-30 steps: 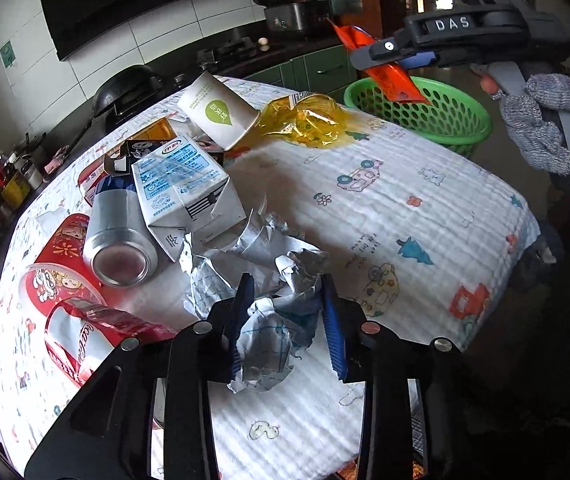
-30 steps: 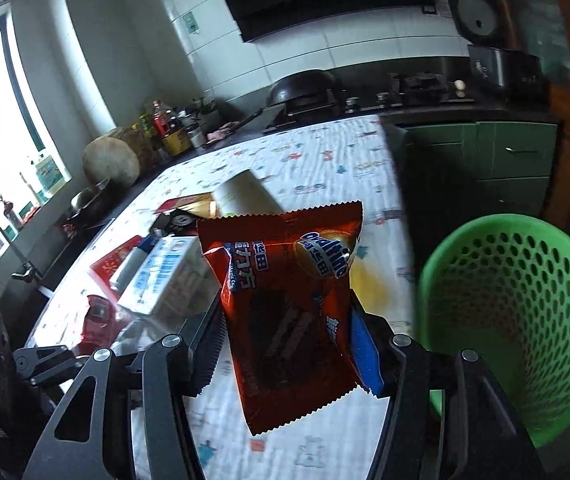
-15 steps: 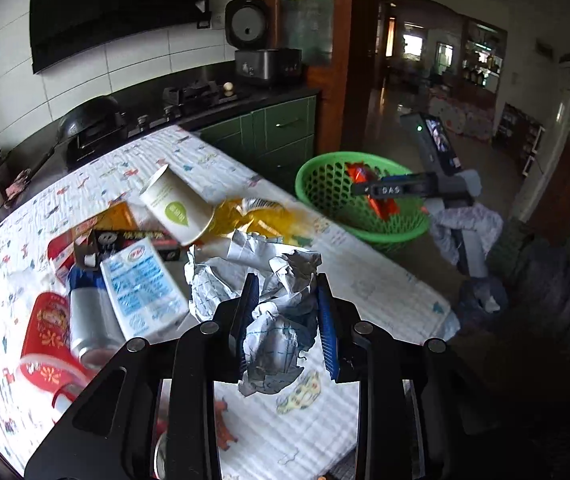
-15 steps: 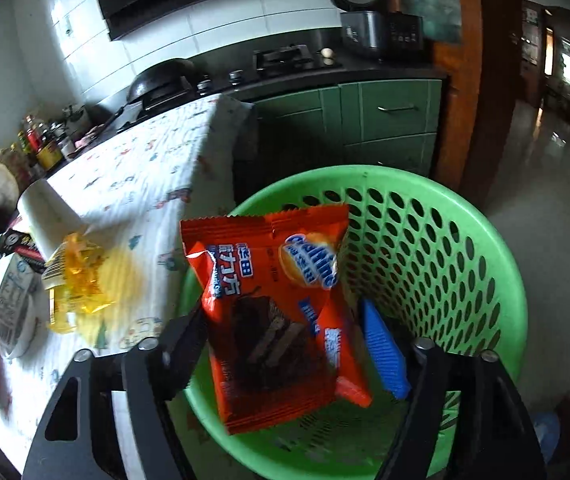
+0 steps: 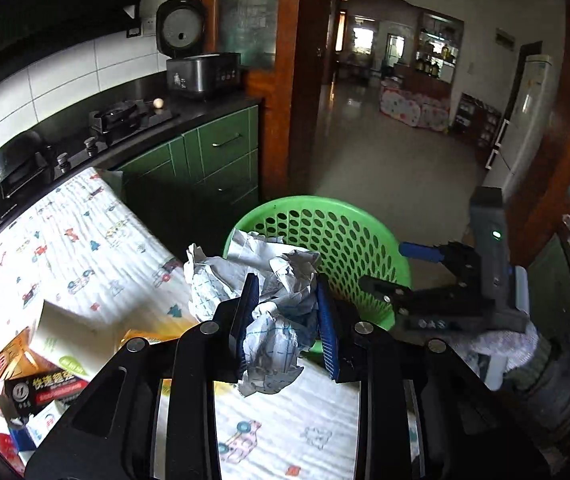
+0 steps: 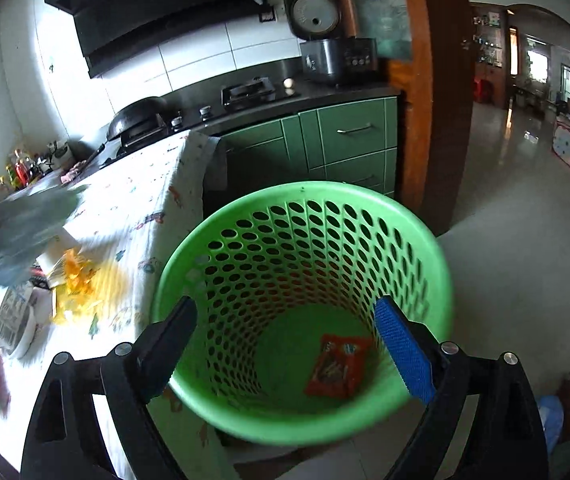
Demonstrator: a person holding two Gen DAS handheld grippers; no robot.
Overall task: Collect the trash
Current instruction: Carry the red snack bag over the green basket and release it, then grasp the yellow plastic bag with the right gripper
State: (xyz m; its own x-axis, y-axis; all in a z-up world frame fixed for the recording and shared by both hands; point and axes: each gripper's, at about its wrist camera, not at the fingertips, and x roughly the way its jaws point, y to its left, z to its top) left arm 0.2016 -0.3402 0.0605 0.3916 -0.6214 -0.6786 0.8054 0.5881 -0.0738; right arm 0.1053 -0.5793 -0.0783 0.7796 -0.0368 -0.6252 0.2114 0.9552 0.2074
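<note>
The left tongs (image 5: pixel 285 320) are clamping a crumpled paper wad (image 5: pixel 269 304) above the desk (image 5: pixel 85 248) edge, just beside the green basket (image 5: pixel 325 236). The right tongs (image 6: pixel 285 340) are opening wide over the basket's (image 6: pixel 245 420) mouth with nothing between them. An orange wrapper (image 6: pixel 339 364) is lying on the basket's floor.

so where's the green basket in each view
Left wrist: the green basket sits centre, past the table edge, partly behind the crumpled paper.
Right wrist: it fills the lower centre, seen from above, a red wrapper inside.
Shared landmark: the rice cooker on the counter.
</note>
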